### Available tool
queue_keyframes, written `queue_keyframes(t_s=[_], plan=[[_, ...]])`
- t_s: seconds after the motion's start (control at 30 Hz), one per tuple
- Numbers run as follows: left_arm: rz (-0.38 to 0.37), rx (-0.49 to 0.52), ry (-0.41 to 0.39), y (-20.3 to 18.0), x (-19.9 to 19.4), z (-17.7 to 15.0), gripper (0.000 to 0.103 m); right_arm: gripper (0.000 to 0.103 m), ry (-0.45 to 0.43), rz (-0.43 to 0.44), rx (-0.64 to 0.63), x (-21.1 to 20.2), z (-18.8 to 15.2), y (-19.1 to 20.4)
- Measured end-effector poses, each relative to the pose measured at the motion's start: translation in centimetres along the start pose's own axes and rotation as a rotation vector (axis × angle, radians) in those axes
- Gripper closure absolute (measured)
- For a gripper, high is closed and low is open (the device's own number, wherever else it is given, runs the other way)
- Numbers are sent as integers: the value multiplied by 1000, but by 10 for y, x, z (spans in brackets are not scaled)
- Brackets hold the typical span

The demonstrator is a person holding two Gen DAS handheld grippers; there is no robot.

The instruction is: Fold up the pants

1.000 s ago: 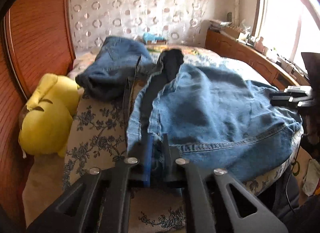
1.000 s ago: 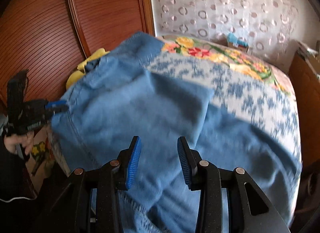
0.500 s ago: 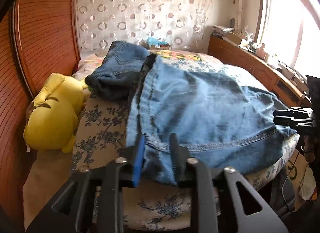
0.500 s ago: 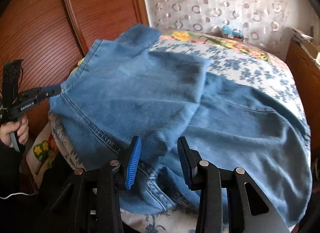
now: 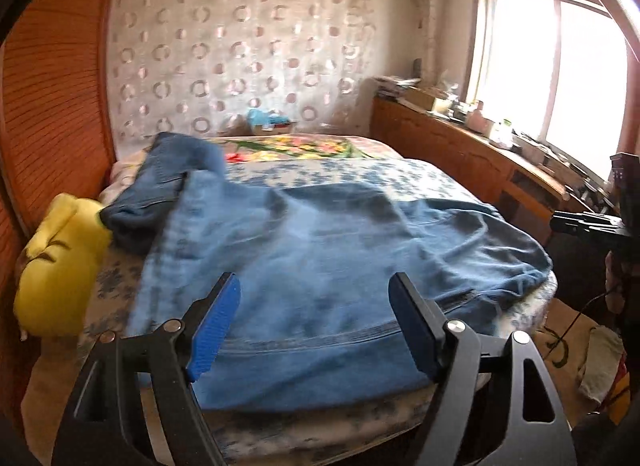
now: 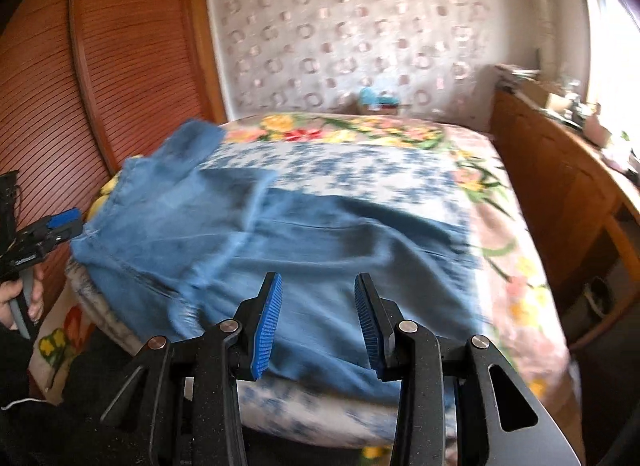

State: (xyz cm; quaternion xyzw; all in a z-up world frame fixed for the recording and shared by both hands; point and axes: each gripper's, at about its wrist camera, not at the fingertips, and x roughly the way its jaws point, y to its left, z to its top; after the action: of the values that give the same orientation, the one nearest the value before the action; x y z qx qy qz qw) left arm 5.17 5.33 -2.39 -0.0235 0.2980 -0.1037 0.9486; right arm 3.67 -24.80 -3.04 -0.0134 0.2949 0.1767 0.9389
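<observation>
The pants (image 5: 320,266) lie spread across the near end of the bed (image 6: 520,278), light denim doubled over once but rumpled, its hem at the bed's edge. The left gripper (image 5: 314,320) stands wide, its jaws having just been opening, with nothing between them; the right gripper (image 6: 318,320) is partly open and also empty, denim lying beyond both. Judged stage: one fold laid, cloth let go; smoothing and further folds to a compact bundle remain.
</observation>
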Motion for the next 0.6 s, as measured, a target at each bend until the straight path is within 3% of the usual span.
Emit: queue_keyframes(t_s=[0.3,0.6], plan=[[-61,61,20,-45,31,8,26,64,17,-104,64,8,-16,-72],[-76,72,54,-60,52,2,26,64,85,-105,70,90,11,-110]])
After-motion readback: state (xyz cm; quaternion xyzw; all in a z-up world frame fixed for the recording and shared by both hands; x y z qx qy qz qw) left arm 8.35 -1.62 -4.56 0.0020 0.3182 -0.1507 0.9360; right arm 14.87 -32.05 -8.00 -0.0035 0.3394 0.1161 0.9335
